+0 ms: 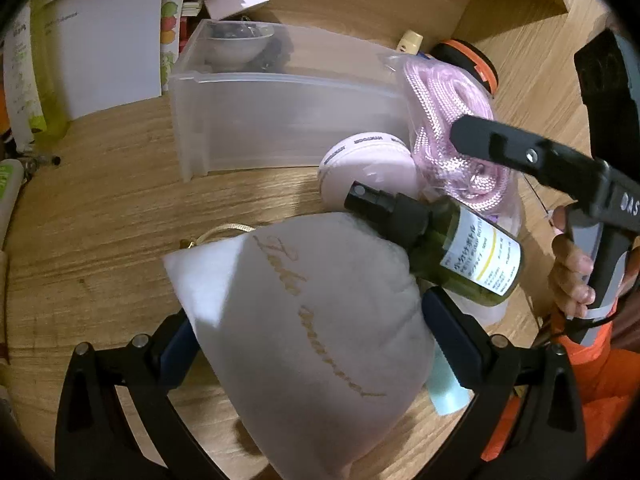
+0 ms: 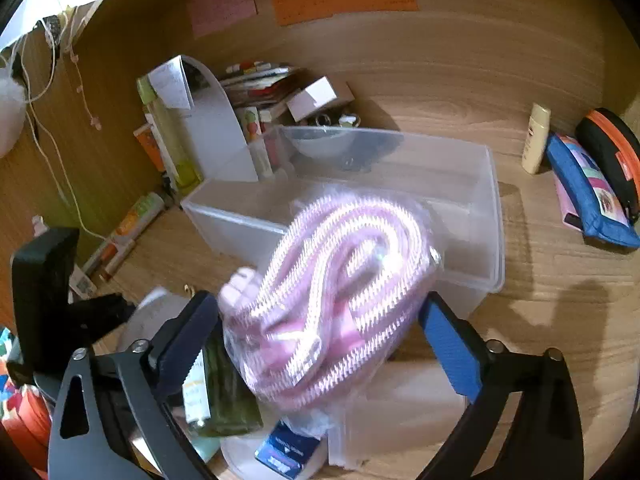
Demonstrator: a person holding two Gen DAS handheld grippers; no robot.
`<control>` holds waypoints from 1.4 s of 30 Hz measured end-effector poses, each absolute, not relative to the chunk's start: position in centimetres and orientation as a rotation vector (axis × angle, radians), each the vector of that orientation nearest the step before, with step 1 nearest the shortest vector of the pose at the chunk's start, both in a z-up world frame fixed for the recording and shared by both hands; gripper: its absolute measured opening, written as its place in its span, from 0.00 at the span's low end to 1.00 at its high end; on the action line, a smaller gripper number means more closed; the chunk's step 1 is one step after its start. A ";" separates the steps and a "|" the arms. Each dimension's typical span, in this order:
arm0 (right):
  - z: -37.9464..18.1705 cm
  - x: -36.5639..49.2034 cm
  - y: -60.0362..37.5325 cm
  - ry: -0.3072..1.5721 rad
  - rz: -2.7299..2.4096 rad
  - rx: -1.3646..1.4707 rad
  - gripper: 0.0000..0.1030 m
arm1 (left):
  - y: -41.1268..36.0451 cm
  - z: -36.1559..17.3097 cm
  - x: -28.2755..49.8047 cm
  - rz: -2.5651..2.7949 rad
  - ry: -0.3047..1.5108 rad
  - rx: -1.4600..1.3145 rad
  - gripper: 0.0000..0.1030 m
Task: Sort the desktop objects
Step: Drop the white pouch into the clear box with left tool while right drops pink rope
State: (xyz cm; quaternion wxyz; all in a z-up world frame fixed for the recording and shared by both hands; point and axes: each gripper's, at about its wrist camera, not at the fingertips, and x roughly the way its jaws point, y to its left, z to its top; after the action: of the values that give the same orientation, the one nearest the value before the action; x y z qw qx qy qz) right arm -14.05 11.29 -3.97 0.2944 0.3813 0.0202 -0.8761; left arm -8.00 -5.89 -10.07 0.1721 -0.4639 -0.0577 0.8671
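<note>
While both your tools stand over the wood-grain desk (image 2: pixel 540 312), its biggest item is the frosted, translucent plastic bin (image 2: pixel 472 184), a long rectangular tub with rounded corners lying far of centre, with a smooth round ceramic bowl (image 1: pixel 236 46) at its far end. Next in size is the pale grey drawstring pouch (image 1: pixel 312 320), soft and matte with gold script across it and a gold cord at its far-left corner; it lies between the blue pads of your left gripper (image 1: pixel 308 320), whose jaws are spread wide. The pads flank the pouch closely, but you cannot tell whether they press it. Your right gripper (image 2: pixel 320 328) likewise stands wide apart around the pink braided rope (image 2: pixel 340 276), coiled inside a crinkly clear bag that sits just near of the bin; a firm grip is not evident. Resting against the pouch's right side lies the dark green spray bottle (image 1: pixel 460 256), cylindrical, glossy, with a black pump top and white label. Just beyond it sits the round pale pink case (image 1: pixel 368 168), smooth and disc-shaped. Far right, a cream tube (image 2: pixel 536 140) stands upright beside a blue fabric pouch (image 2: pixel 588 196).
</note>
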 end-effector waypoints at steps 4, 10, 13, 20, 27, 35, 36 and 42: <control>-4.3 -14.9 11.1 0.040 -2.318 1.029 0.78 | -5.9 -9.8 -7.8 2.494 -0.141 -1.305 1.00; -4.5 -15.4 11.4 -0.001 -2.288 1.016 0.59 | -6.5 -9.4 -7.5 2.542 -0.149 -1.261 0.78; -4.2 -15.3 11.7 -0.013 -2.288 1.000 0.49 | -7.1 -9.3 -7.3 2.564 -0.169 -1.247 0.65; -3.2 -14.7 12.1 -0.002 -2.285 0.970 0.31 | -8.7 -8.5 -7.1 2.643 -0.229 -1.223 0.50; -2.9 -14.2 12.4 -0.015 -2.285 0.950 0.30 | -10.0 -6.0 -6.4 2.741 -0.247 -1.147 0.41; -0.7 -13.2 13.1 -0.040 -2.307 0.870 0.30 | -10.8 -4.0 -5.4 2.802 -0.266 -1.073 0.40; -0.4 -13.1 13.2 -0.047 -2.308 0.864 0.30 | -10.8 -3.6 -5.6 2.809 -0.271 -1.060 0.40; 0.7 -13.2 14.2 -0.076 -2.329 0.828 0.30 | -11.2 -1.2 -5.9 2.845 -0.293 -0.979 0.40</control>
State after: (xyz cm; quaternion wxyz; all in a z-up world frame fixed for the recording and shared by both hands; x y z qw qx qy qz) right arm -13.17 14.17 0.73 0.3281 0.3162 -0.0289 -0.8897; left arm -5.87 -11.21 -1.22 0.0592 -0.3232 -0.0968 0.9395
